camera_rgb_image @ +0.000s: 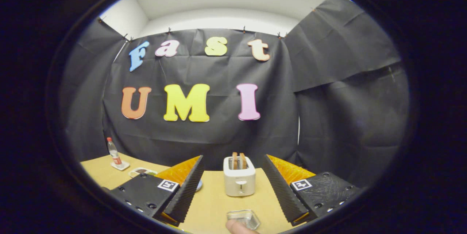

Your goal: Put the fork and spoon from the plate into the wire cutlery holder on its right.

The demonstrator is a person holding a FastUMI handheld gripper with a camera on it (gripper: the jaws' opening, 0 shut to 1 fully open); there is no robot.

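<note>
1. The gripper (233, 186) hangs level above the bench (211, 201), its fingers spread wide with nothing between them.
2. A white toaster (239, 176) holding two slices of toast stands just ahead, in line with the gap.
3. A small clear tray (243, 218) lies between the fingers, a fingertip (237, 226) touching its near edge.
4. Something bluish (199, 185), perhaps the plate's rim, peeks out beside the left finger; I cannot tell. If so, the cutlery lies ahead-left. Its axis is hidden.
5. A bottle (114, 153) stands far left.
</note>
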